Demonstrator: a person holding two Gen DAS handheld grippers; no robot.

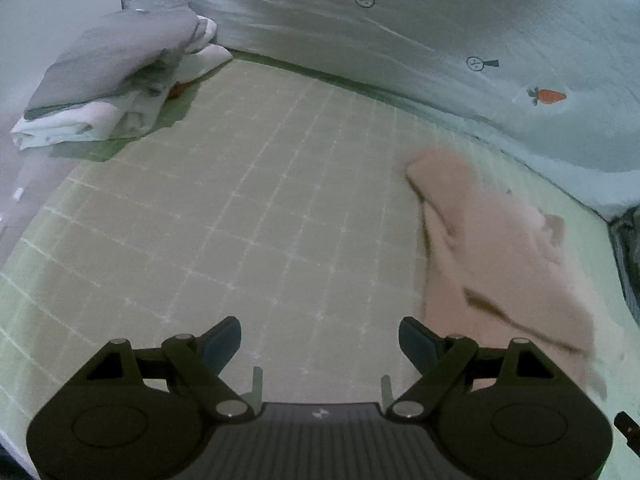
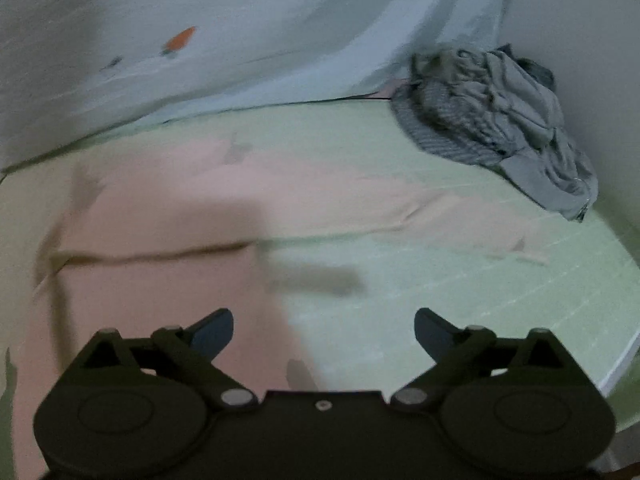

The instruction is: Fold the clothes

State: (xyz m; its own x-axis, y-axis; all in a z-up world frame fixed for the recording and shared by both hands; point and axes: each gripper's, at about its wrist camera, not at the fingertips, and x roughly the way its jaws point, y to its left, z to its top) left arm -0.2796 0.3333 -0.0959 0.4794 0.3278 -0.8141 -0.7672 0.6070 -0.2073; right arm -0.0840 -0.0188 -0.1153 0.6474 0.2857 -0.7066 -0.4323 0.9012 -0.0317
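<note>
Right now both of my grippers hang over the green mat [image 1: 248, 208] with their jaws spread wide and nothing between them: the left gripper [image 1: 320, 340] over bare grid, the right gripper [image 2: 324, 332] at the edge of the pink garment [image 2: 160, 208].

That pink garment is the piece in play, I'd judge. It lies mostly flat at centre-left of the right view, and in the left view it fills the right side of the frame [image 1: 492, 256]. A dark crease line runs across it, so part of it may be lapped over, but the blur keeps me from telling how many layers there are. Spread in the middle like that, it sits where both of my grippers can reach it.

A folded stack [image 1: 108, 80], grey over white, sits in the upper left of the left view, tucked toward the mat's far corner, out of the working area. A crumpled grey heap [image 2: 504, 120] sits in the upper right of the right view, against the wall [image 2: 580, 40], likely waiting its turn.

For room: the mat's centre between the stack and the pink garment is bare. A pale sheet [image 1: 400, 40] with a carrot print bounds the far edge, and the mat's near right edge drops off at the lower right of the right view.
</note>
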